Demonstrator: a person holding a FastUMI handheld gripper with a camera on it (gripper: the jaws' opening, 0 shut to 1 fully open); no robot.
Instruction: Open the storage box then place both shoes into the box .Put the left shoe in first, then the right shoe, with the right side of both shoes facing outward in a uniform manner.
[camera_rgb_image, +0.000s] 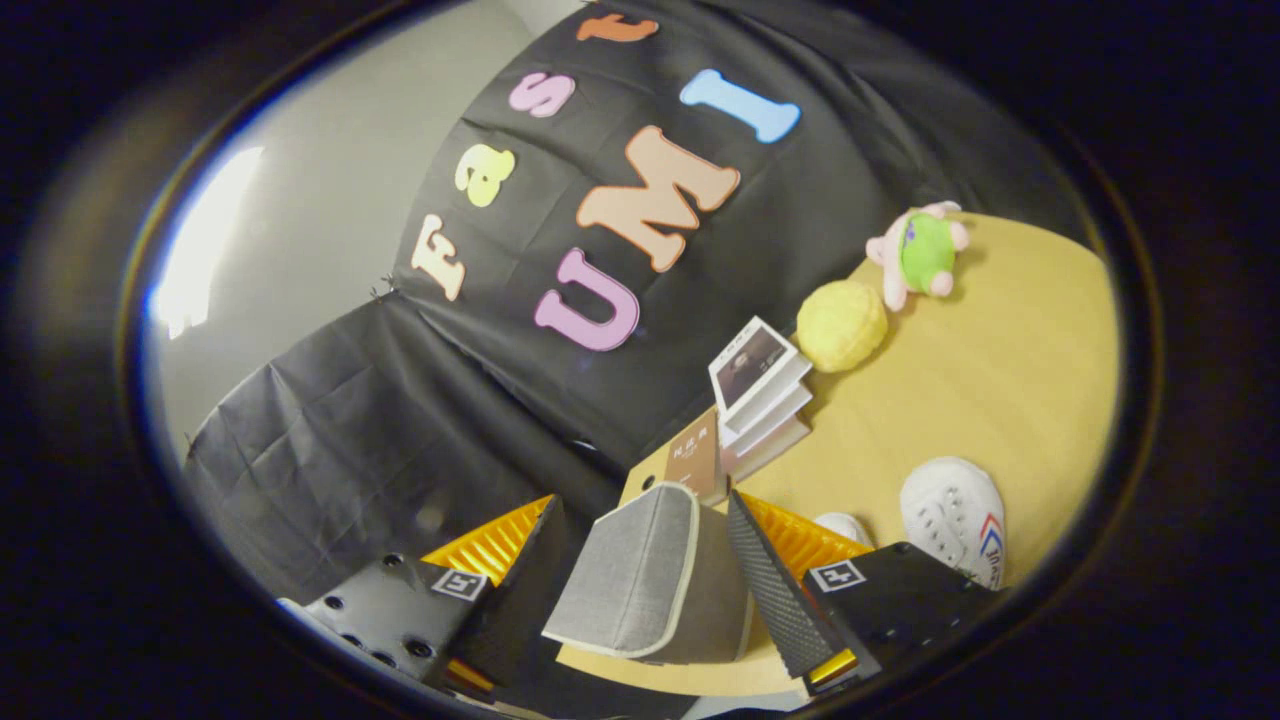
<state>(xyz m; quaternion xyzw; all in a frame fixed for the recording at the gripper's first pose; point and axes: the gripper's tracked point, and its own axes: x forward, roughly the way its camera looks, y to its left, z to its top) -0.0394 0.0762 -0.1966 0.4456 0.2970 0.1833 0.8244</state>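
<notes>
One white shoe (843, 527) sits mostly hidden — behind a finger (775, 590).

The grey fabric storage box (650, 580) with pale piping stands between the gripper's (650, 590) fingers, both pressing its sides. Two white shoes lie on the tabletop: one (955, 515) near its edge, the other (845, 527) half hidden.
</notes>
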